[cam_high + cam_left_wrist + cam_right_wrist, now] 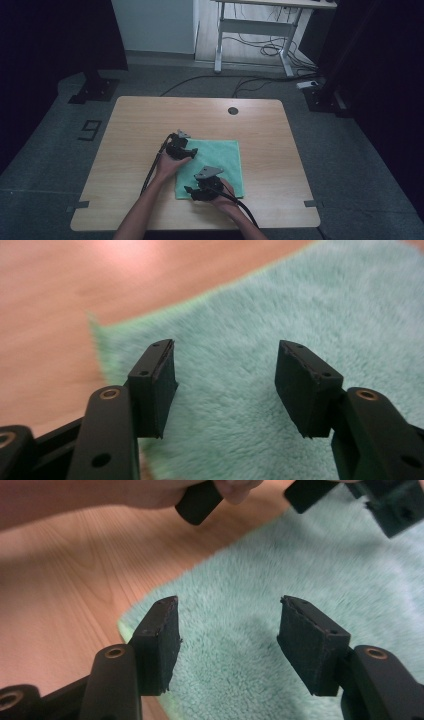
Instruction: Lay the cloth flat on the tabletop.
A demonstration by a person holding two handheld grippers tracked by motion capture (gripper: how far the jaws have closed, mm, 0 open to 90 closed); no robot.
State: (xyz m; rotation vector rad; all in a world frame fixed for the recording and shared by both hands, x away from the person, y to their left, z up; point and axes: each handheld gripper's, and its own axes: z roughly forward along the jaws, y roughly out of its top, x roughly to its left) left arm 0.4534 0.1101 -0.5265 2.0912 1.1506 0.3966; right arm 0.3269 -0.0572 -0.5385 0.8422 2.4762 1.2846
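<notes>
Light wood table (150,120), grey floor w/ "9" marked at left. Green cloth (222,152) lies center-right. Left gripper (225,382) & right gripper (227,642) – jaws spread over cloth, nothing pinched.

A fluffy mint-green cloth (222,160) lies flat on the table (140,125).

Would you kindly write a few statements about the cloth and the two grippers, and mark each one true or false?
1. The green cloth lies flat on the wooden table. True.
2. The left gripper is clamped on a cloth corner. False: its jaws stand apart over the cloth, with nothing between them.
3. The right gripper is open above the cloth near its edge. True.
4. The cloth is folded into a small bundle. False: it is spread out in one layer.
5. Both grippers are over the cloth's left side in the high view. True.
</notes>
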